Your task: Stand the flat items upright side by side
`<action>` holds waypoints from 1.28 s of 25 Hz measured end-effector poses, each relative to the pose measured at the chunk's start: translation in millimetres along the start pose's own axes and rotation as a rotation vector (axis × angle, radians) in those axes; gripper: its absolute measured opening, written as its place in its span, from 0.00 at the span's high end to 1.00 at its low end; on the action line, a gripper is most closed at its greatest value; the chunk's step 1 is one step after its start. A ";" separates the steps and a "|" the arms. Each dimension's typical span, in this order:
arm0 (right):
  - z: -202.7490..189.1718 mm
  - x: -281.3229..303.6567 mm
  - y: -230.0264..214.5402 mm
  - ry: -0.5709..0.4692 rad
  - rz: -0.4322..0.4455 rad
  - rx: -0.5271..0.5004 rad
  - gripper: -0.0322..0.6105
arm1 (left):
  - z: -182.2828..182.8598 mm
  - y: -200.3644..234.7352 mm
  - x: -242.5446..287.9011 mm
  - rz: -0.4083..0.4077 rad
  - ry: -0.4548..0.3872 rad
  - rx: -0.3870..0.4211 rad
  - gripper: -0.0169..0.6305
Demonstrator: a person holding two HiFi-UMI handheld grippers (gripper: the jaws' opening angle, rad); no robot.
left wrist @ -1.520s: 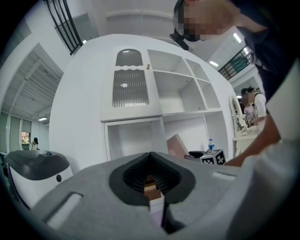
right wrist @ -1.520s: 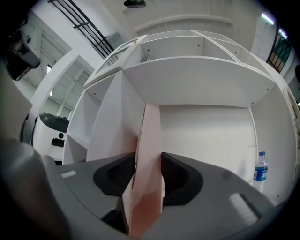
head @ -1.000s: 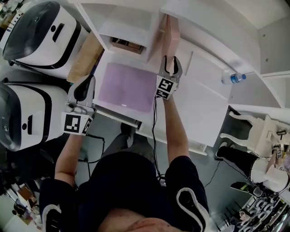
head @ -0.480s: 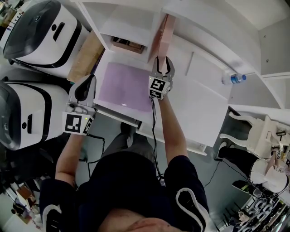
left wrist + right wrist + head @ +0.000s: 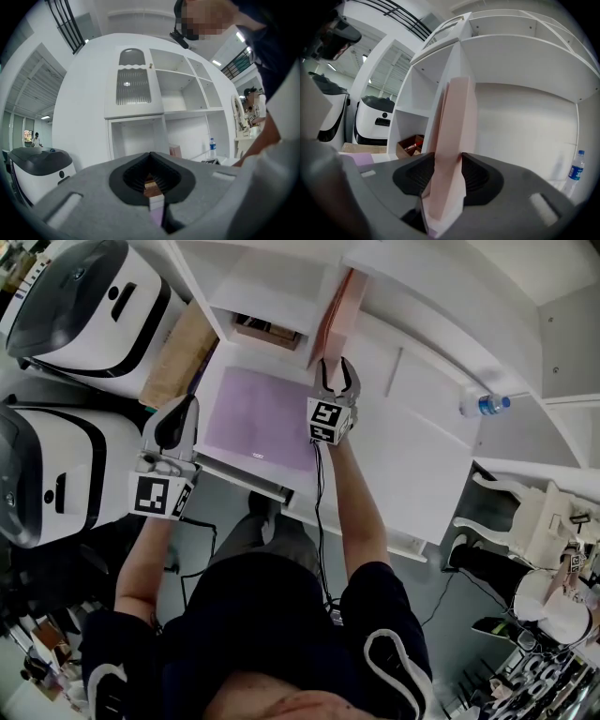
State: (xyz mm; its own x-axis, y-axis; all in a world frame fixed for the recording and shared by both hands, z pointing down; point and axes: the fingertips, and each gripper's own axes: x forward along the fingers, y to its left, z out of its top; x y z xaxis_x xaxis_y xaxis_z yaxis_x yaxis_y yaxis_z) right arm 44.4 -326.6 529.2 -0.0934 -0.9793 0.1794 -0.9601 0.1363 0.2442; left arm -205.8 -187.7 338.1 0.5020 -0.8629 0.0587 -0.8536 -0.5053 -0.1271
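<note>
Head view: white shelved desk unit [image 5: 412, 456] carries a flat-lying lilac rectangular mat [image 5: 258, 418]. Upright pink flat board [image 5: 339, 310] stands against the shelf partition, gripped between right gripper [image 5: 337, 369] jaws, which have just been opening. Left gripper [image 5: 184, 404] is clenched, holding nothing.

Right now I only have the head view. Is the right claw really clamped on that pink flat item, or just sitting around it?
Observer: In the right gripper view the pink flat item fills the right claw. Both pads touch it, though the jaws have just been opening.
Operator: And the other one?
Observer: The left claw is shut, with nothing between its jaws.
Operator: What's that thing far right on the desk?
Observer: A water bottle, standing upright.
</note>
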 end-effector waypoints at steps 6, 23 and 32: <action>-1.2 -1.2 -0.2 0.003 0.010 0.006 0.65 | -1.7 2.0 -1.3 0.004 0.003 -0.001 0.97; -2.9 -1.2 -8.2 0.041 0.029 -0.143 0.67 | -2.2 5.8 -2.5 0.014 -0.001 -0.007 0.97; -0.6 -1.3 -11.3 0.064 0.071 -0.293 0.68 | -4.3 8.5 -2.7 0.018 -0.001 -0.013 0.97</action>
State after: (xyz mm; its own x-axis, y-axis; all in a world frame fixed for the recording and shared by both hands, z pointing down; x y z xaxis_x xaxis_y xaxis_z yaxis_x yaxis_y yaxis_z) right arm 55.5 -326.8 526.7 -0.1317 -0.9558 0.2627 -0.8339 0.2501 0.4919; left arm -215.0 -189.8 341.1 0.4867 -0.8718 0.0557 -0.8642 -0.4898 -0.1152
